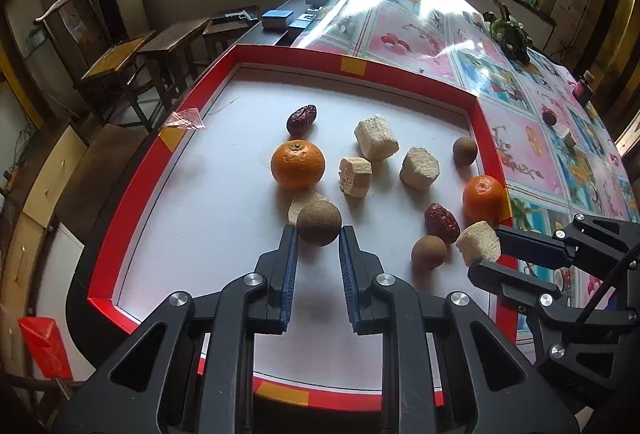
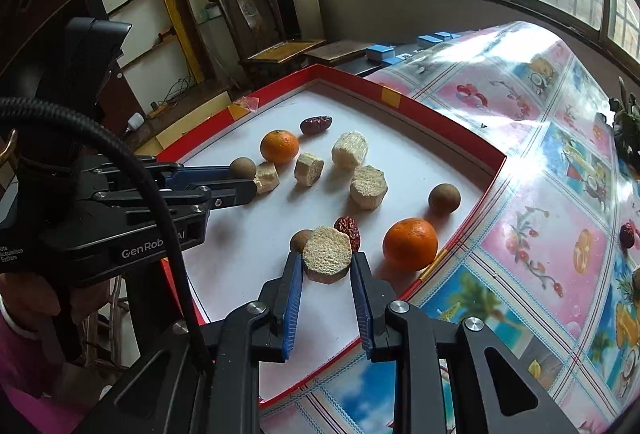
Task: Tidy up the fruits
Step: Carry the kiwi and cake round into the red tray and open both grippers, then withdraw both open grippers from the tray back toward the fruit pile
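A red-rimmed white tray (image 1: 304, 56) (image 2: 440, 118) holds two oranges (image 1: 297, 164) (image 2: 410, 243), red dates (image 1: 302, 119) (image 2: 316, 124), brown round fruits (image 1: 465, 151) (image 2: 444, 199) and pale fibrous chunks (image 1: 376, 137) (image 2: 349, 150). My left gripper (image 1: 318, 232) (image 2: 246, 178) is shut on a brown round fruit (image 1: 319, 223) (image 2: 242, 167) just above the tray, in front of the left orange. At the tray's right side my right gripper (image 2: 326, 258) (image 1: 486, 250) is shut on a pale chunk (image 2: 327, 254) (image 1: 478, 242), close to a date (image 2: 348, 228) and another brown fruit (image 2: 300, 240).
The tray lies on a glossy fruit-patterned tablecloth (image 1: 404, 34) (image 2: 520, 162), where a loose date (image 1: 549, 115) rests. Blue boxes (image 1: 277, 19) sit beyond the tray and a dark plant (image 1: 508, 30) at the far right. Wooden stools (image 1: 120, 62) stand left of the table.
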Demonstrator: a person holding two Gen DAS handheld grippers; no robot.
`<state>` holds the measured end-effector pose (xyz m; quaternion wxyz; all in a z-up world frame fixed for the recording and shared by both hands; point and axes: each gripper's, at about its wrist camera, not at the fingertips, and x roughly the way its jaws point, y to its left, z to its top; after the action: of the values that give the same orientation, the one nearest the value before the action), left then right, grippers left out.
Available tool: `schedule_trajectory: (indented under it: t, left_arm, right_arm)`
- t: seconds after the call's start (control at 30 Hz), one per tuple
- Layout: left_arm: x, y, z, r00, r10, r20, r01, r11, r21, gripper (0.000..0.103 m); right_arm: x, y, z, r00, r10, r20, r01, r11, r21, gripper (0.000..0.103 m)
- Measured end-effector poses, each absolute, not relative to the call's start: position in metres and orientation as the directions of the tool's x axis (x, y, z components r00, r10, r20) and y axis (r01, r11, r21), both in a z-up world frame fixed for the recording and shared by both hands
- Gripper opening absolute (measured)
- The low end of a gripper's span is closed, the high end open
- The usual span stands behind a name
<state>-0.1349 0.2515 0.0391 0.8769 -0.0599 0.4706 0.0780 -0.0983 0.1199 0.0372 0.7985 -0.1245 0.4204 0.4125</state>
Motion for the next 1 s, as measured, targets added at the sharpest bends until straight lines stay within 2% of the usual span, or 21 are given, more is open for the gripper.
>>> schedule_trajectory:
  t: [0.4,0.43,0.5,0.57,0.6,1.0]
  left_arm:
    - [-0.124,0.245,0.028,0.512,0.147,-0.846,-0.255,0.967,0.013,0.020]
    - [-0.123,0.245,0.026,0.505,0.148,-0.850,-0.259,0.966,0.014,0.021]
    - [-0.123,0.244,0.024,0.496,0.149,-0.855,-0.264,0.964,0.015,0.031]
    - [-0.124,0.244,0.026,0.504,0.161,-0.849,-0.273,0.962,0.020,0.053]
    - [-0.126,0.244,0.028,0.510,0.166,-0.844,-0.277,0.961,0.022,0.056]
    - [-0.122,0.230,0.051,0.555,0.210,-0.805,-0.285,0.957,0.053,0.057]
  right_arm:
    - [-0.101,0.134,0.017,0.308,0.516,-0.799,-0.778,0.620,0.100,0.023]
    - [-0.101,0.133,0.017,0.307,0.521,-0.797,-0.778,0.619,0.105,0.026]
    - [-0.100,0.130,0.019,0.307,0.535,-0.787,-0.774,0.622,0.121,0.033]
    - [-0.100,0.127,0.022,0.302,0.555,-0.775,-0.773,0.618,0.142,0.034]
    - [-0.100,0.126,0.023,0.304,0.557,-0.773,-0.772,0.619,0.143,0.034]
    - [-0.100,0.103,0.040,0.349,0.572,-0.742,-0.747,0.648,0.148,0.035]
